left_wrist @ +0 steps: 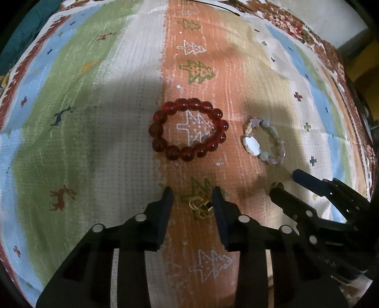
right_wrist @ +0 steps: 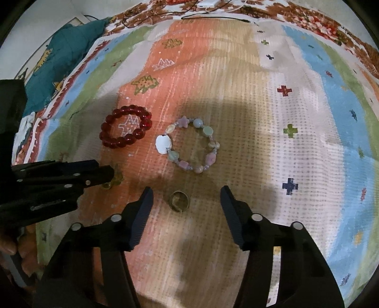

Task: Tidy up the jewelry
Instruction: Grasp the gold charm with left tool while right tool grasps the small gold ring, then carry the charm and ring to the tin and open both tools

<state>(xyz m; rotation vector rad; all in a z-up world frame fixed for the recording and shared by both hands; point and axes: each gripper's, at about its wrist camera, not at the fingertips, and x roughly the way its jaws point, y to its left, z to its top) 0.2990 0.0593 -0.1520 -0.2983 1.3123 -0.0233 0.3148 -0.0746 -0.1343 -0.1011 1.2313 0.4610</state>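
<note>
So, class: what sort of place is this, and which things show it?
Probably a home, likely a bed or soft surface: a patterned blanket spread out, a floral cover beyond it, and a charger cable lying there.

Both my wrist cameras look steeply down, close over the patterned cloth (left_wrist: 132, 118); each view shares the red bracelet (left_wrist: 188, 129) and pastel bracelet (right_wrist: 188, 144).
</note>
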